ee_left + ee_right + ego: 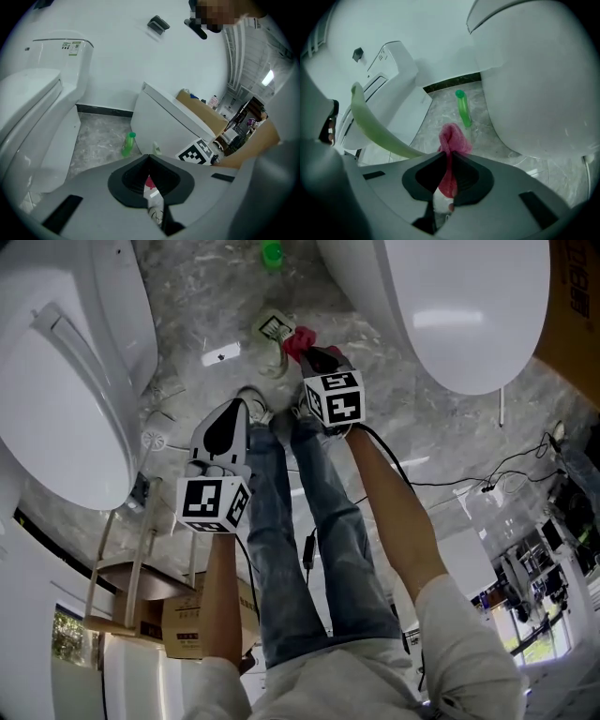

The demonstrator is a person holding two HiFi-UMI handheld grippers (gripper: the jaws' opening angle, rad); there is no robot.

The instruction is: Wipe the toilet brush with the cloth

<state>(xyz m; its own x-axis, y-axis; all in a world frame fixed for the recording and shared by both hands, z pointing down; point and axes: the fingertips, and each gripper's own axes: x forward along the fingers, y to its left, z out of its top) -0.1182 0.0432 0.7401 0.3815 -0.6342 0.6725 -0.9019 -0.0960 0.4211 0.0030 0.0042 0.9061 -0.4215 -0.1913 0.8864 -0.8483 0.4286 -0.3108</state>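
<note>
On your right gripper (450, 157), the jaws are clamped on a pink cloth (453, 137), whose bunched end pokes past the tips at 12 o'clock. On your left gripper (149, 157), the jaws are pressed together on nothing. A pale green curved strip (380, 137), apparently the toilet brush's handle, arcs away at 10 o'clock from the right jaws. 1 green bottle (463, 108) is on the grey floor at 12 o'clock, beside a white toilet (534, 84).
</note>
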